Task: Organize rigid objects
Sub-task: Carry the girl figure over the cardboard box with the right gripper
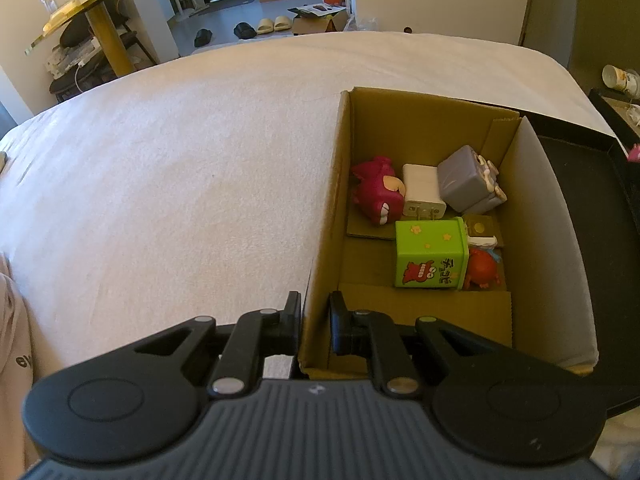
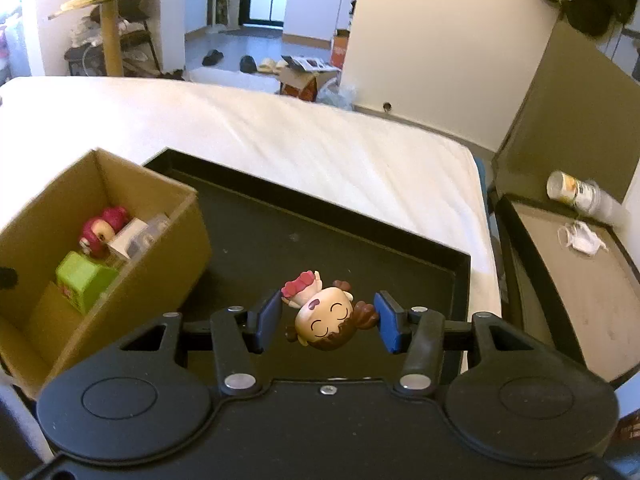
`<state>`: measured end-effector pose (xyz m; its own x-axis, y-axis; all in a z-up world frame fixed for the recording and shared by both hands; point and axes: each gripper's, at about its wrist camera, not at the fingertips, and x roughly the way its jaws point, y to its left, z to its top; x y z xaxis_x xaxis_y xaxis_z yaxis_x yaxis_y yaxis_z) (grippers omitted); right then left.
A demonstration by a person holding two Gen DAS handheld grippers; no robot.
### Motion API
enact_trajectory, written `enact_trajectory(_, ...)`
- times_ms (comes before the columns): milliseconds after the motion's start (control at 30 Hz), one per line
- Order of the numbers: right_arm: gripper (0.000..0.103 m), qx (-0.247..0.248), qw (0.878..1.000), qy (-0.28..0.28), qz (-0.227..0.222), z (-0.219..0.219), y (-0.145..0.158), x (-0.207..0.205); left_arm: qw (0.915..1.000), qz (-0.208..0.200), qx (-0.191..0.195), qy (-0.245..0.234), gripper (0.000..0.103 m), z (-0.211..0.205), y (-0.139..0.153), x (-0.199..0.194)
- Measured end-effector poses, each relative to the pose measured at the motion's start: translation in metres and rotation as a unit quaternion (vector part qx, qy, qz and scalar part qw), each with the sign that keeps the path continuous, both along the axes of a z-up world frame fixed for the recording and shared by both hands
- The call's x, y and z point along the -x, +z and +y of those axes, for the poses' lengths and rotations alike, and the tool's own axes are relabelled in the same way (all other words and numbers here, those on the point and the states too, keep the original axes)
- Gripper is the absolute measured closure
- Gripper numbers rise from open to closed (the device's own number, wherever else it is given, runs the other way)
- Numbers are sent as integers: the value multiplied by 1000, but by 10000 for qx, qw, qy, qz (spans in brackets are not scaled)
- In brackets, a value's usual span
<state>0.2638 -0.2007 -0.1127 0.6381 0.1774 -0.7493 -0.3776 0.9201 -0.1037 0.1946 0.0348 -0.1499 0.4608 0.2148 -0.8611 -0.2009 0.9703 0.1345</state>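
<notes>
Toys fill the far part of the cardboard box (image 1: 420, 128): a magenta figure (image 1: 378, 190), a white charger (image 1: 422, 190), a grey cube (image 1: 466, 180), a glossy green carton-shaped block (image 1: 430, 254) and an orange figure (image 1: 482, 270). The box stands on a white textured cloth (image 1: 180, 180), beside a flat black tray (image 2: 320, 240). The left gripper (image 1: 315, 320) is clamped on the box's near-left wall, one finger outside, one inside. The right gripper (image 2: 328, 320) squeezes a smooth big-headed doll (image 2: 324, 316) by its brown pigtails, upside down above the tray
</notes>
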Motion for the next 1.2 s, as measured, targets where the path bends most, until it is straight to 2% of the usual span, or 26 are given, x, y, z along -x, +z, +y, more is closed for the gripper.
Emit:
enact_trajectory(333, 53, -183, 9990, 282, -294, 31, 40, 4, 9999, -27, 121, 18, 91, 4, 0, 1)
enact_trajectory(667, 53, -356, 9967, 590, -432, 64, 62, 9, 9998, -56, 192, 6, 90, 6, 1, 2)
enact_trajectory(1200, 53, -305, 9918, 1235, -97, 108, 49, 18, 9994, -118, 333, 7, 91, 10, 2, 4)
